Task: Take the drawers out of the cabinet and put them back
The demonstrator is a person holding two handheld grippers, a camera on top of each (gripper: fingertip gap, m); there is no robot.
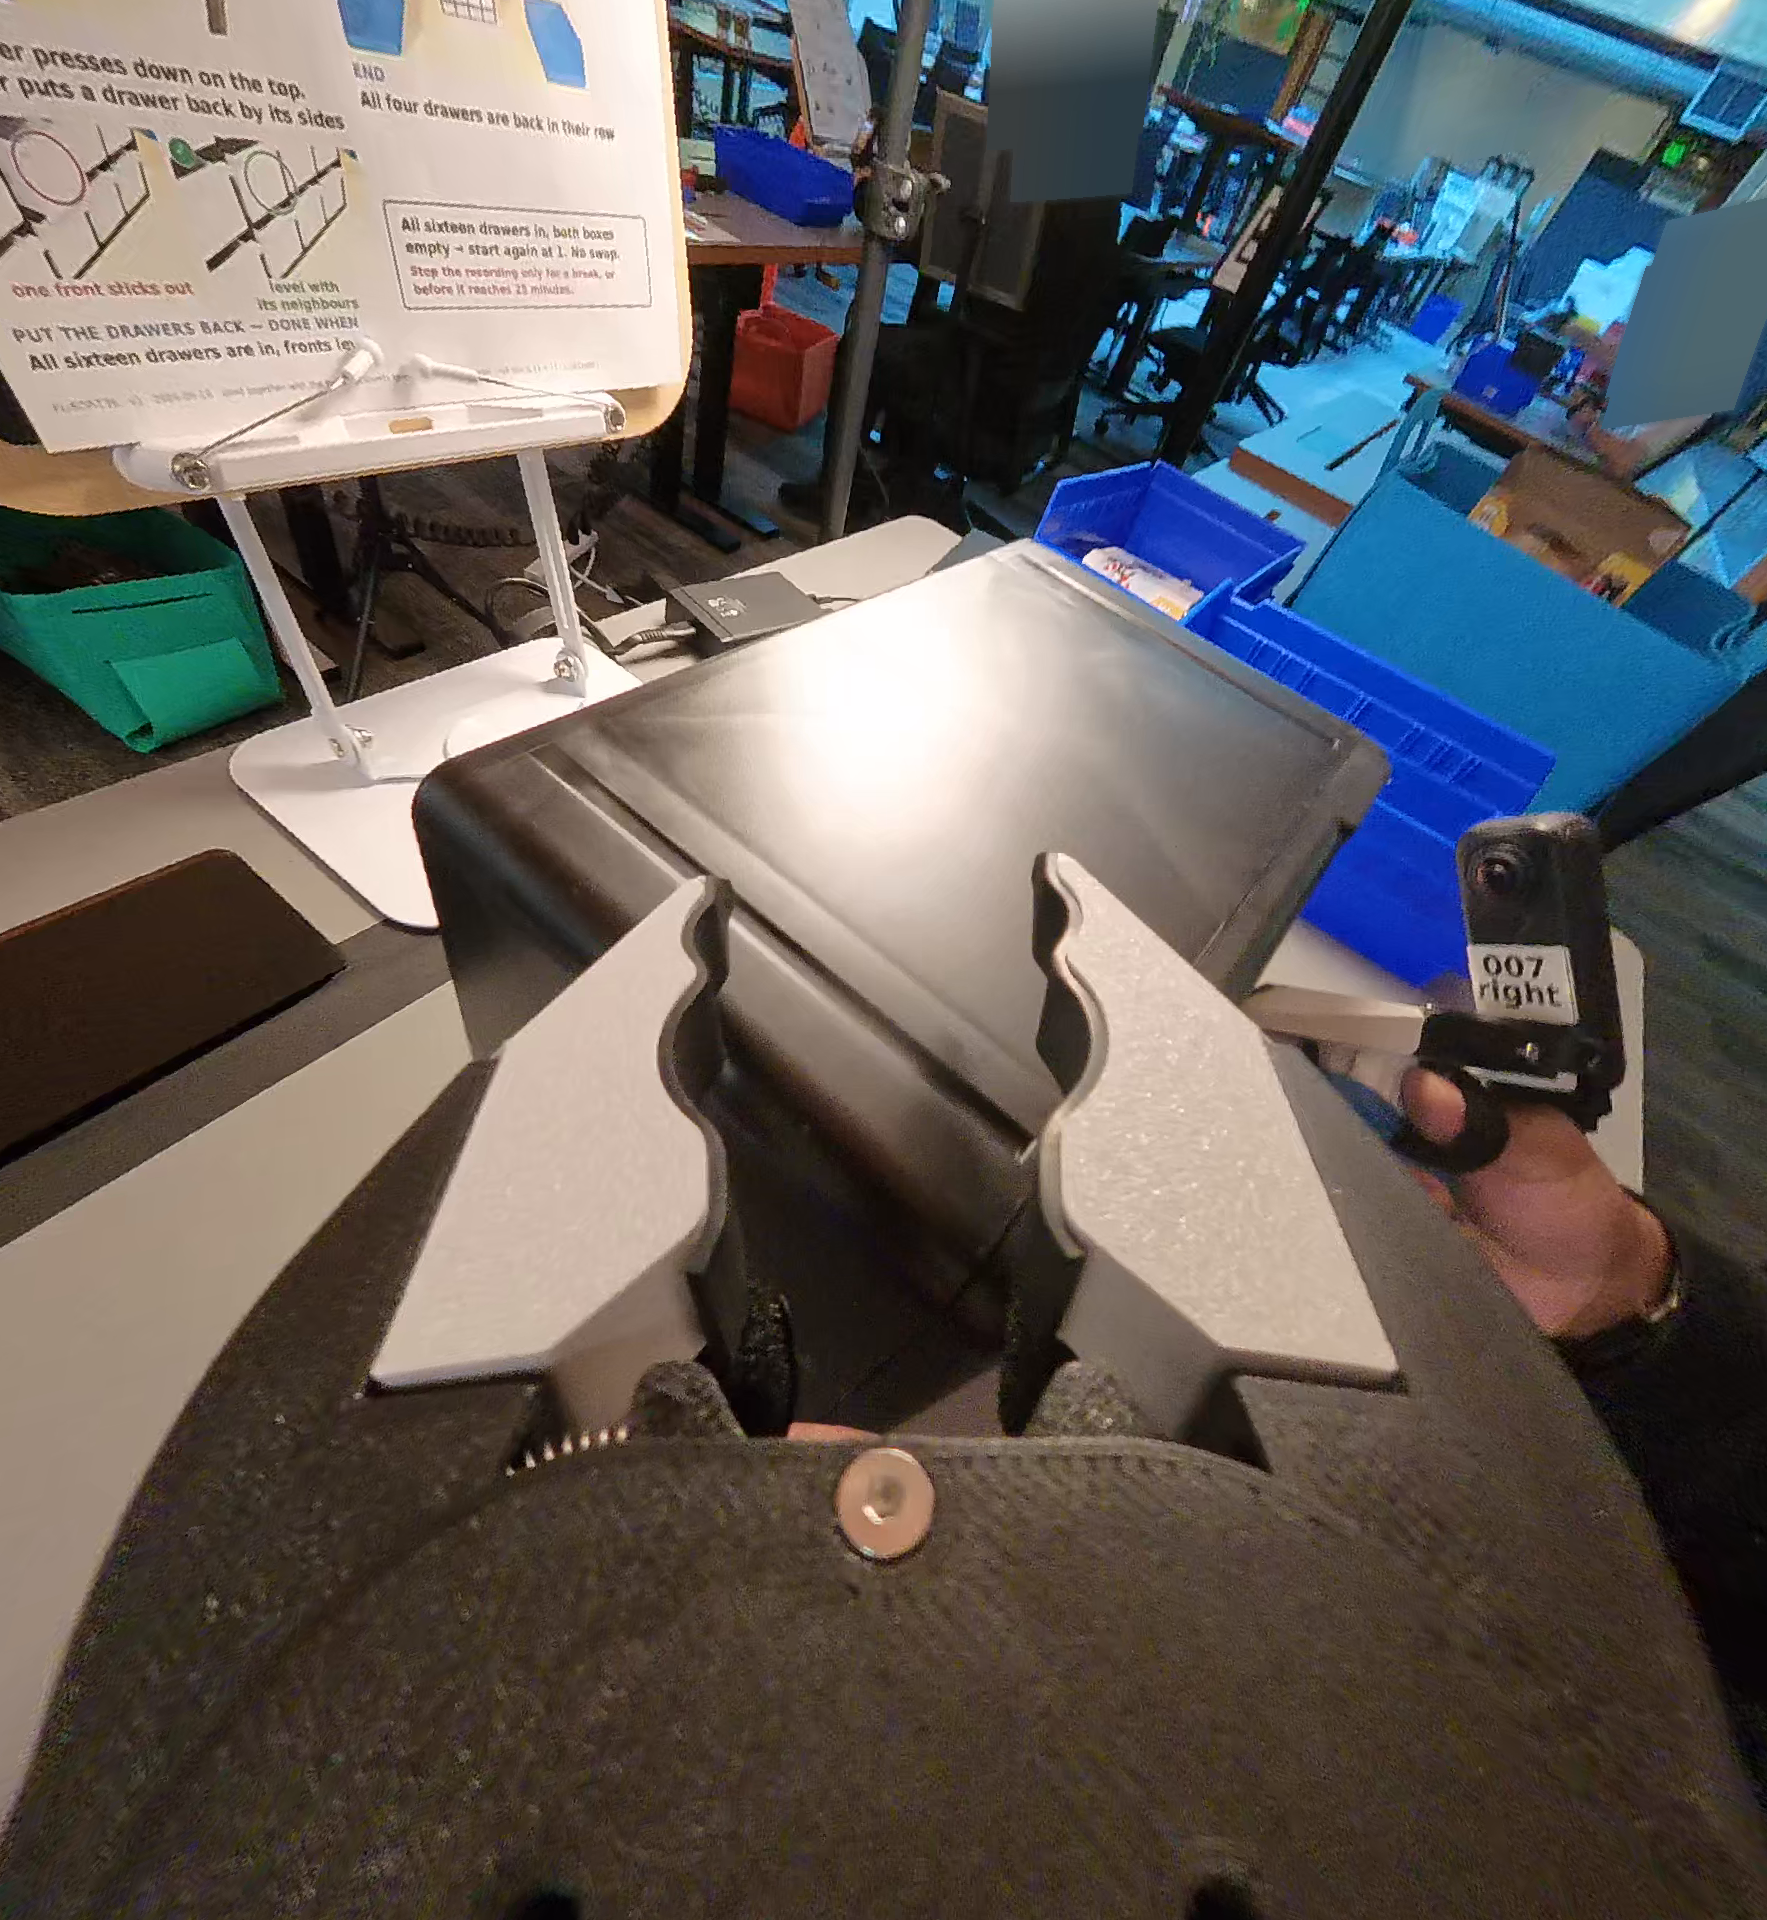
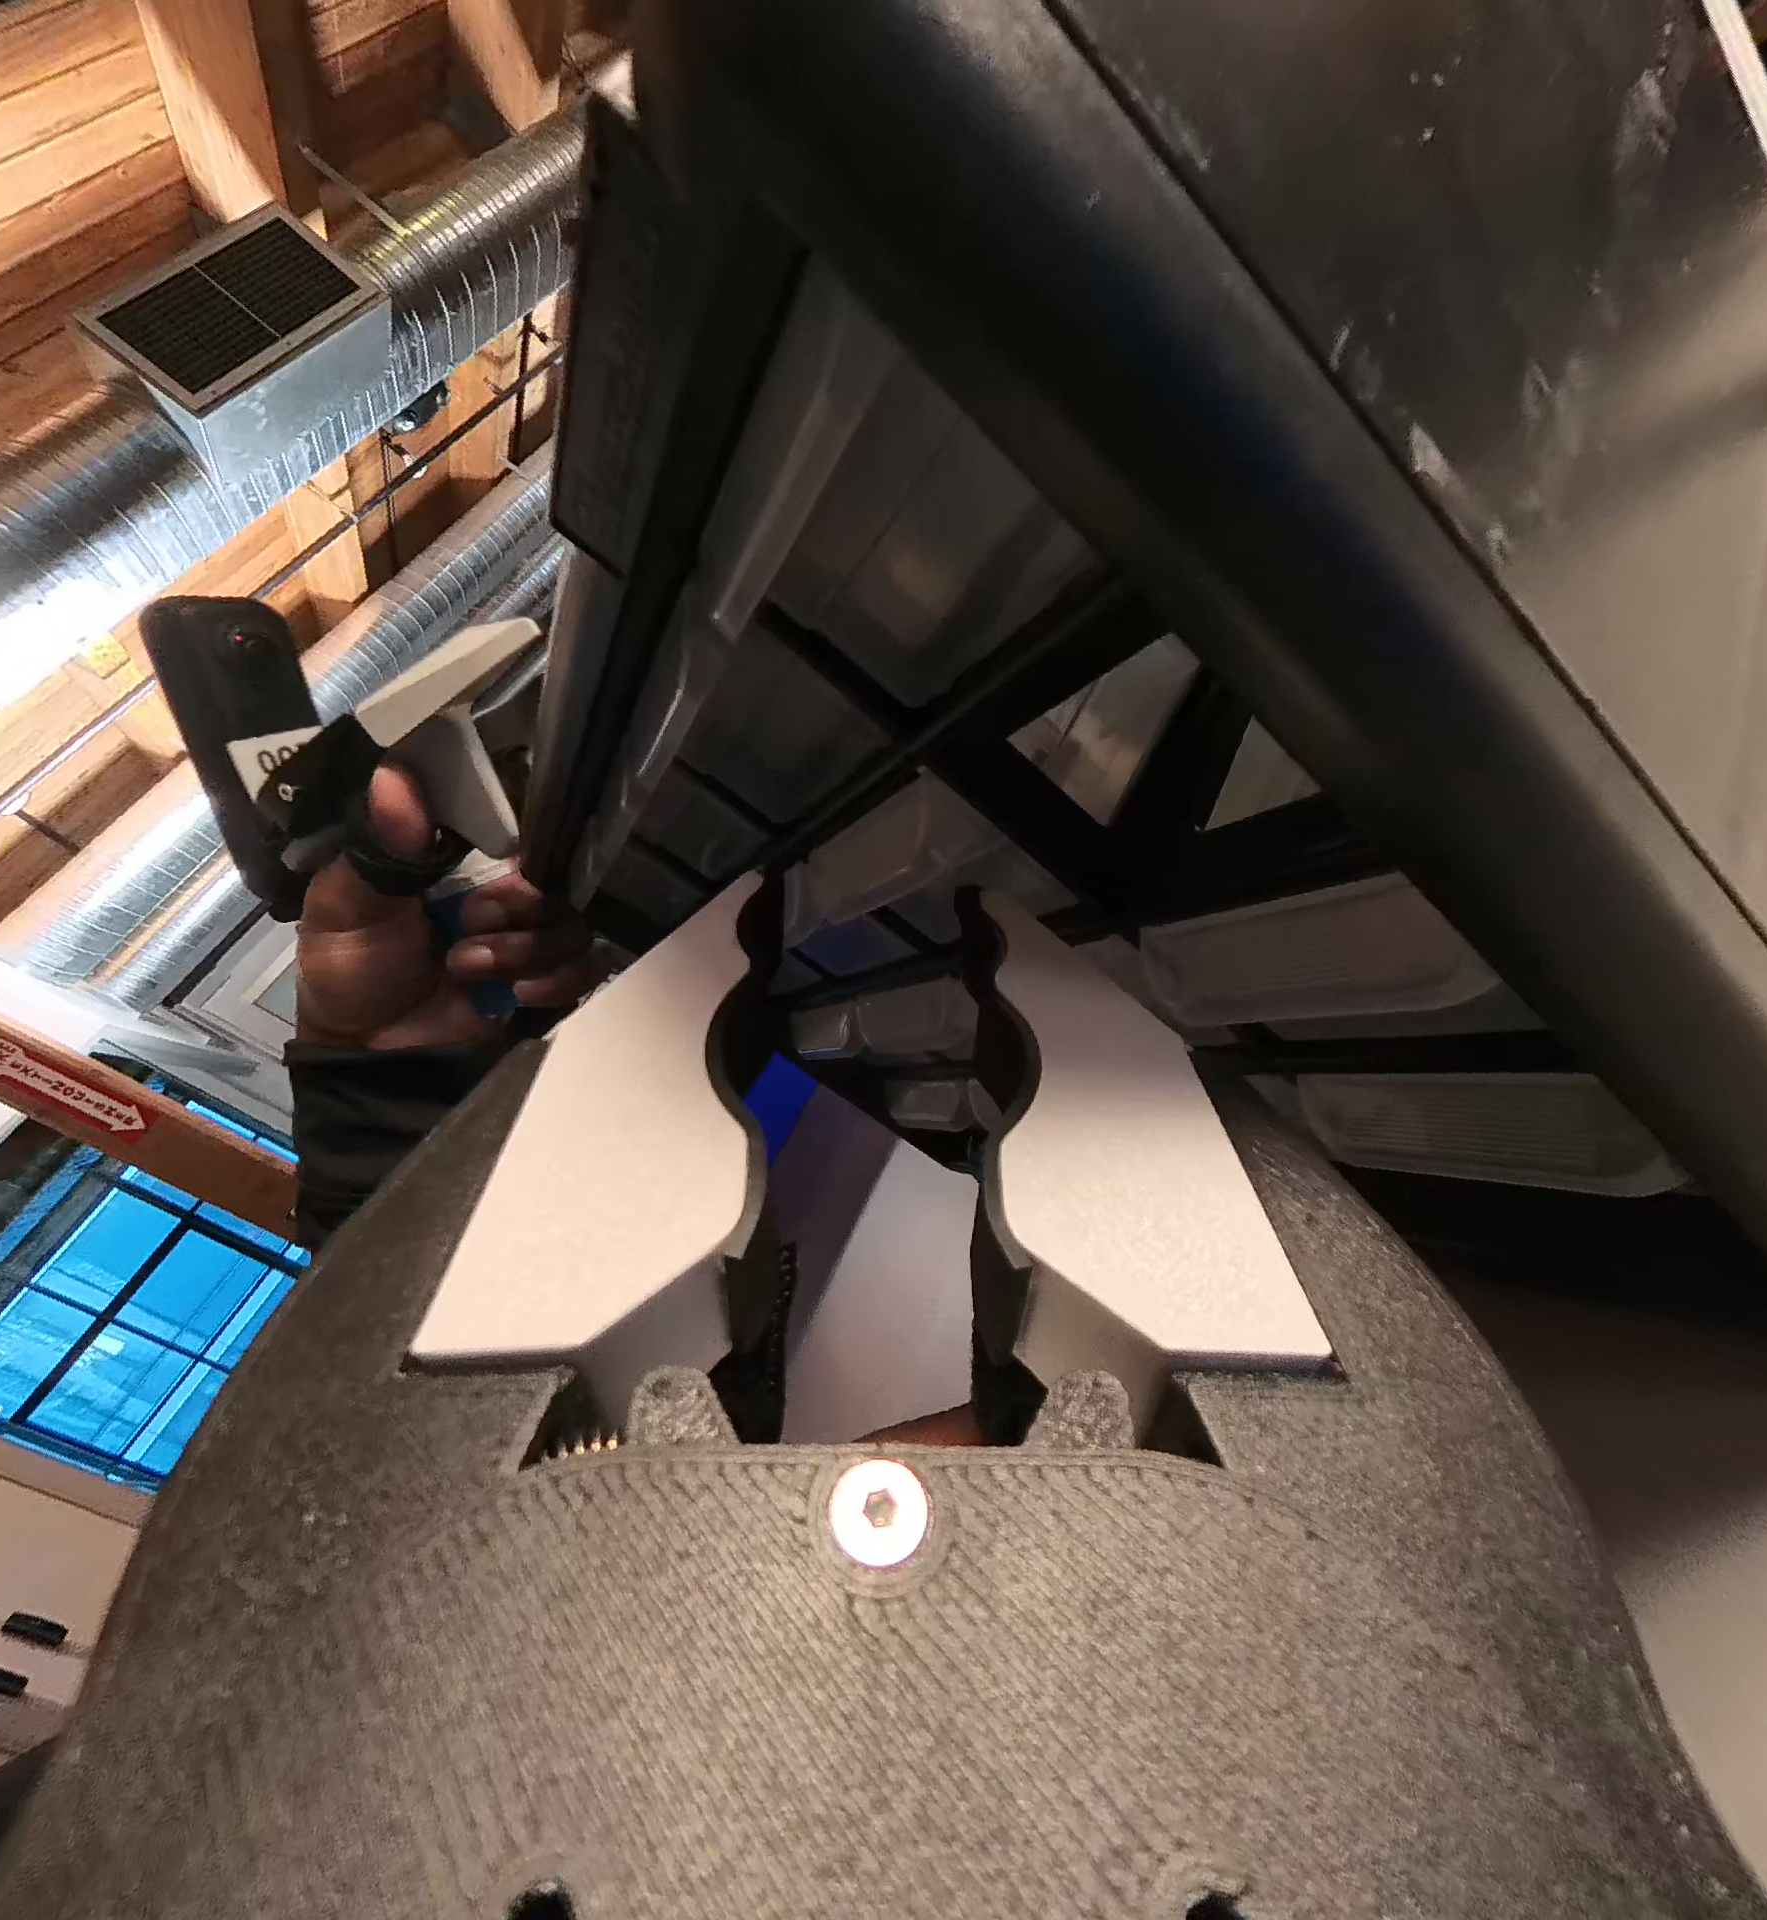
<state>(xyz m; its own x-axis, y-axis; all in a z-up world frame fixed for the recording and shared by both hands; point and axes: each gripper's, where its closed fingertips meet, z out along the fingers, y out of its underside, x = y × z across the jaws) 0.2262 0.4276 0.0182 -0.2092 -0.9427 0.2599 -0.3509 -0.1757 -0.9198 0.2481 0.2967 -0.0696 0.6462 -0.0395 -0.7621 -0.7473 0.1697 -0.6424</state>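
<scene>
Left hand-held gripper (image 1: 884,894) hangs over the black cabinet (image 1: 920,769), fingers spread wide w/ nothing between the pads; the cabinet's shiny top panel lies just ahead of & below its tips, and whether the tips touch it can't be told. The cabinet sits on the grey table (image 1: 131,1195). Ahead-left of this gripper: white stand (image 1: 359,748) carrying an instruction sheet (image 1: 339,208). Ahead-right, past the cabinet: blue bins (image 1: 1378,727). Far right, the other unit shows w/ a hand (image 1: 1523,1226) around its grip, down at the cabinet's right side.

Right hand-held gripper (image 2: 868,914) looks up at the cabinet's front from low. Jaws at a narrower, partly open gap. Clear drawers (image 2: 889,831) fill the black grid right ahead of its tips; one drawer front sits at the tips, but whether the pads press on it can't be told. More drawers (image 2: 1461,1112) to its right, seated in their slots. To its upper left the left unit & its hand (image 2: 391,966) are at the cabinet's top edge. Ceiling ducts (image 2: 131,499) and wood beams beyond.
</scene>
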